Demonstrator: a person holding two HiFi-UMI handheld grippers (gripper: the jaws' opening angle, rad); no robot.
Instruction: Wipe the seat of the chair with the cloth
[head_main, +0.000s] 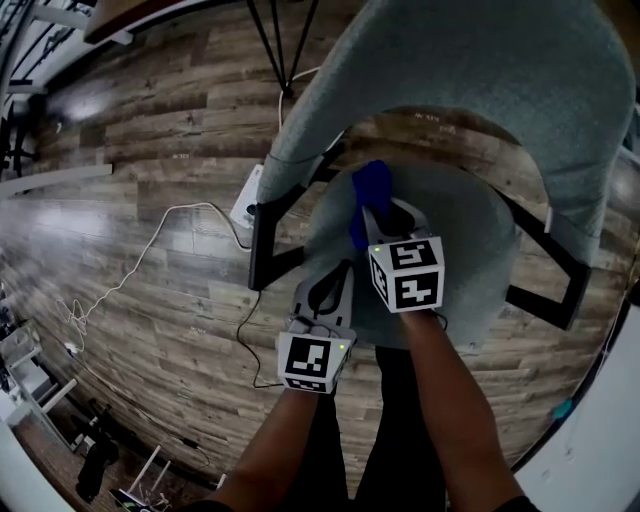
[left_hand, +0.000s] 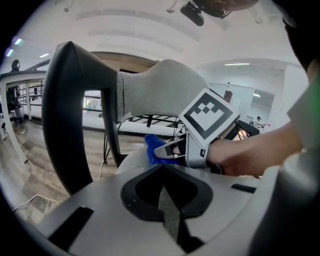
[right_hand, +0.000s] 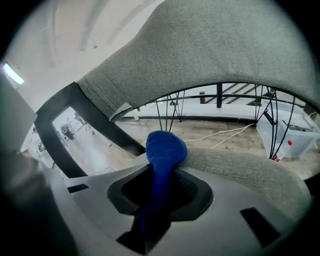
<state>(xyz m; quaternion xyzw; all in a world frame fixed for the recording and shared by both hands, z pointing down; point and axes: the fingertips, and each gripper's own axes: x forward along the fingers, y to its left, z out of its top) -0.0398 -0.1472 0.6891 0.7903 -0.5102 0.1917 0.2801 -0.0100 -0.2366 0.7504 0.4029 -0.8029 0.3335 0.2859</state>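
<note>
The chair has a round grey fabric seat (head_main: 470, 260) and a curved grey backrest (head_main: 480, 60) on a black frame. My right gripper (head_main: 366, 215) is shut on a blue cloth (head_main: 372, 185), which bulges past the jaws and rests on the seat's left rear part. In the right gripper view the cloth (right_hand: 165, 150) fills the jaw gap of the right gripper (right_hand: 160, 176), with the seat (right_hand: 240, 170) just beyond. My left gripper (head_main: 340, 274) hangs over the seat's front left edge, shut and holding nothing. The left gripper view shows that gripper (left_hand: 162, 184) and the cloth (left_hand: 151, 146).
The black frame leg (head_main: 262, 245) stands left of the seat. A white power strip (head_main: 247, 205) and a white cable (head_main: 150, 250) lie on the wooden floor to the left. Black tripod legs (head_main: 285, 45) stand behind the chair. A white box (right_hand: 292, 137) sits behind it.
</note>
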